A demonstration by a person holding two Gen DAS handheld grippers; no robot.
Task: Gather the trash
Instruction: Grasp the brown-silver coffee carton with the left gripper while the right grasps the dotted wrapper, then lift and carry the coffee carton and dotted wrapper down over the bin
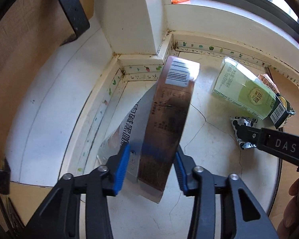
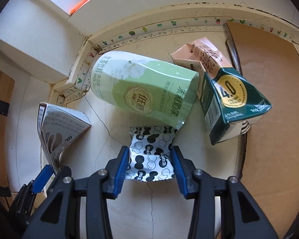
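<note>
The left tongs [image 1: 151,167] have their blue pads clamped on a flattened brown coffee carton [image 1: 167,123], its long axis running straight away from them toward the cream wall corner, barcode end farthest. The right tongs [image 2: 150,168] sit over a black-and-white spotted wrapper [image 2: 150,155] on the cracked cream floor [image 2: 129,209], pads touching its two edges, gripping it as far as I can tell. Just beyond lies a green carton [image 2: 143,87] on its side, reading "Milk Tea Drink", long axis slanting toward the corner. Against it leans a dark green carton [image 2: 233,103] marked "4.0".
</note>
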